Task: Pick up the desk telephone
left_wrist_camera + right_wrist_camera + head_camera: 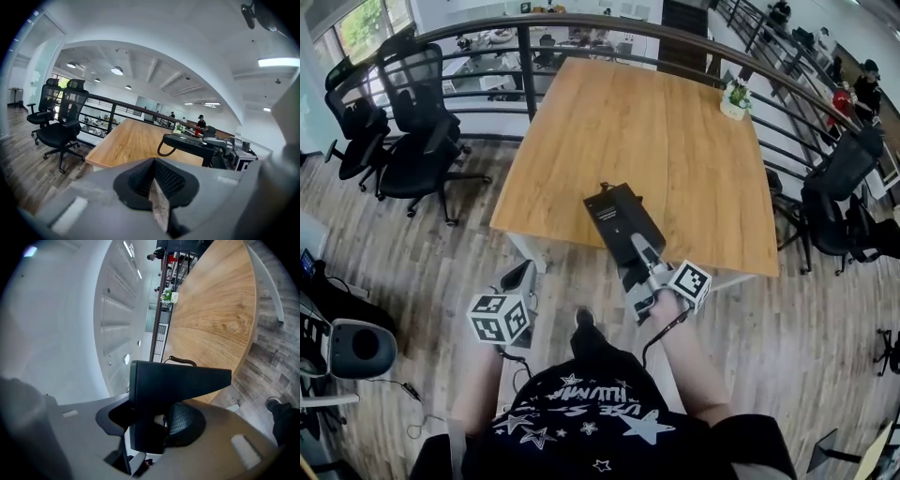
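One big wooden worktop (675, 141) is filling the middle. Over its 6 o'clock edge the desk telephone (622, 217) is hanging, lifted clear I think, because the right tongs (639, 255) are pinching its near end. At 8 o'clock the left tongs (525, 272) are idling low, pressed together, holding nothing.

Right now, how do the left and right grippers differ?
The right gripper is clamped on the black desk telephone; the left gripper has its jaws together on nothing. The right gripper reaches over the table at its near edge; the left gripper hangs over the floor, short of it. Both carry a marker cube and point toward the table.
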